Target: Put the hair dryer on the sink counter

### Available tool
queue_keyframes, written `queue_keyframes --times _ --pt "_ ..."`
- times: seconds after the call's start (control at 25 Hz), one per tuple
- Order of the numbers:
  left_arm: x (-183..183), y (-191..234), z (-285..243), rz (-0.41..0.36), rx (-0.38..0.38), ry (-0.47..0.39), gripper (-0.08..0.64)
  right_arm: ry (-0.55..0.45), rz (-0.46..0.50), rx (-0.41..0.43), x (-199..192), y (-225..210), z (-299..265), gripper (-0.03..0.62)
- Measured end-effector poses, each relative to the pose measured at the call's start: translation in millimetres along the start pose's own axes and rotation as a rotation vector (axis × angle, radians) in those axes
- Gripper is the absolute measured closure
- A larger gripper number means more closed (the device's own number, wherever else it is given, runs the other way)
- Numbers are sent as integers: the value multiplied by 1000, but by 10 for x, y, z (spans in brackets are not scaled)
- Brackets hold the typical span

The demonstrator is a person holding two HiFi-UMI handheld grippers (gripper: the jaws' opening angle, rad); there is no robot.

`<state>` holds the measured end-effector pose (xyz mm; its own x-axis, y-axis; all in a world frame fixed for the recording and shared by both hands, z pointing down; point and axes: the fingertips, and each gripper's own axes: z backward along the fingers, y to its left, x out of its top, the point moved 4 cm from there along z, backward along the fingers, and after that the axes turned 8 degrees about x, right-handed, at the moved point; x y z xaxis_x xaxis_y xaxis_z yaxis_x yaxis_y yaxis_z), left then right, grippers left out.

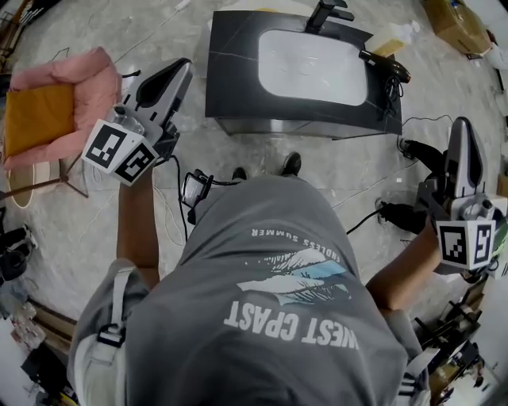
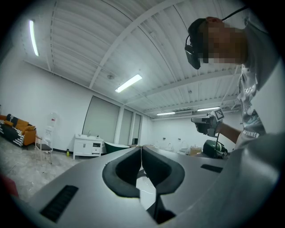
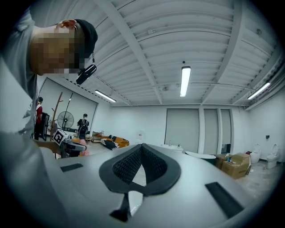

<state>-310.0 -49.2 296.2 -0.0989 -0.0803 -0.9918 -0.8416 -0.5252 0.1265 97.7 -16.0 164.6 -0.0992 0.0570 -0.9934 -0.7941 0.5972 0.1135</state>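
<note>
- Your left gripper (image 1: pixel 182 70) is at 10 o'clock in the head view and points away from you. Its jaws are clenched tip to tip, with nothing between them.
- Your right gripper (image 1: pixel 463 125) is out at 3 o'clock and also points away from you. Its jaws are clenched too, the ribbed pads are together, and it is empty.
- The hair dryer (image 1: pixel 386 65) is black and sits at 1 o'clock from you. It lies on the sink counter (image 1: pixel 230 87), at the counter's right end, just beside the white basin (image 1: pixel 313 67).
- The dryer's cord (image 1: pixel 394 99) drops over the counter's right front edge toward the floor.
- A yellowish bottle (image 1: pixel 393 36) lies at the back right corner of the counter, near the dryer. I can't tell whether the two touch.
- The faucet (image 1: pixel 329 11) is at 12 o'clock, behind the basin.
- Both grippers are well apart from the dryer and the counter.
- A pink chair (image 1: pixel 87 79) with an orange cushion (image 1: pixel 36 115) stands at 9 o'clock, just beside your left gripper.
- A cardboard box (image 1: pixel 456 24) sits on the floor at 2 o'clock, to the right of the counter.
</note>
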Motion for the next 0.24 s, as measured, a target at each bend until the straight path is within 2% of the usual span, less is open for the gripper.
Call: queue_keyframes --times 0.24 --pt "27 19 322 5 27 20 540 -1 -43 16 -50 159 31 565"
